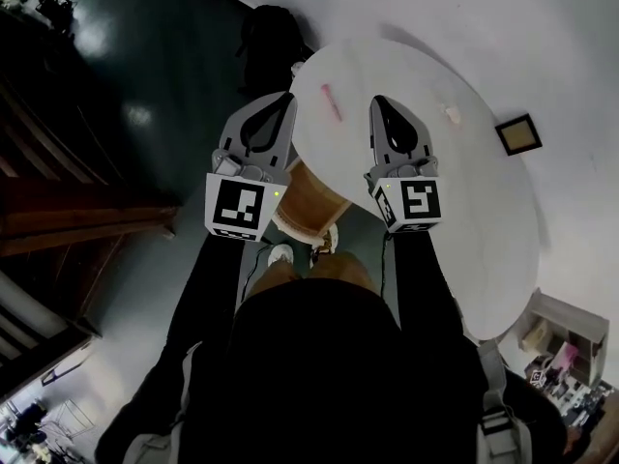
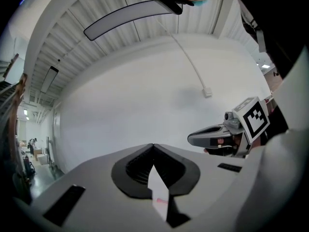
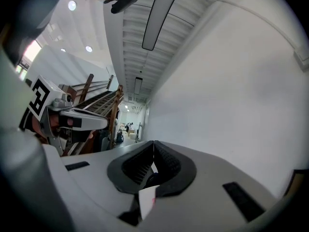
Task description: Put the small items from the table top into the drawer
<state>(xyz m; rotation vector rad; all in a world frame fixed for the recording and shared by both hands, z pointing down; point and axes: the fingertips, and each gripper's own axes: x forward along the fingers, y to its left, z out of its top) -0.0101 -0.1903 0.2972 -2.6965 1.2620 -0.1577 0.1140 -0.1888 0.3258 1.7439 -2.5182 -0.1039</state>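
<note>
A round white table (image 1: 464,220) fills the upper right of the head view. On it lie a thin pink item (image 1: 332,101) and a small pale item (image 1: 452,114). My left gripper (image 1: 287,98) is shut and empty, its tips at the table's left edge, just left of the pink item. My right gripper (image 1: 377,101) is also shut and empty, over the table to the right of that item. In the left gripper view the jaws (image 2: 153,146) meet at the tips, and the pink item (image 2: 161,200) shows through the gap beneath. A light wooden body (image 1: 309,199) sits under the table's near edge.
A dark framed square (image 1: 517,133) lies on the table at the right. A black bag (image 1: 271,32) sits on the dark floor beyond the table. Dark wooden stairs (image 1: 58,211) stand at the left, and a cluttered low shelf (image 1: 571,351) at the lower right.
</note>
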